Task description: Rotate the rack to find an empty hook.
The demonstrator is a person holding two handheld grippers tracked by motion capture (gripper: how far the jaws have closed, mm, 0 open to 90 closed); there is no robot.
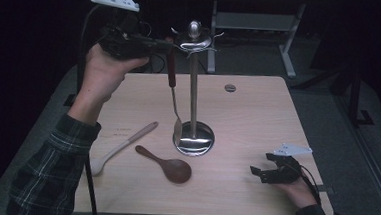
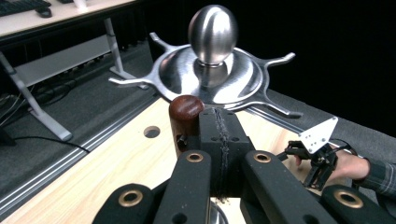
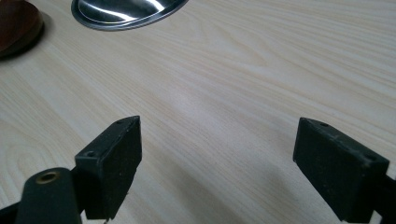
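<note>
I've got the left gripper (image 1: 154,45) clenched on the dark wooden handle of the spatula (image 1: 172,89), holding it up beside the hook crown of the steel utensil stand (image 1: 193,87) (blade dangling down near the base). My right gripper (image 1: 262,173) rests low on the table (image 1: 258,116), jaws spread wide with nothing between them.

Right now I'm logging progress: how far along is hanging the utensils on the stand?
Nothing hangs yet. The left gripper holds a brown-handled utensil up by the rack's arms. The wooden spoon and pale spoon lie on the table; the right gripper rests open.
</note>
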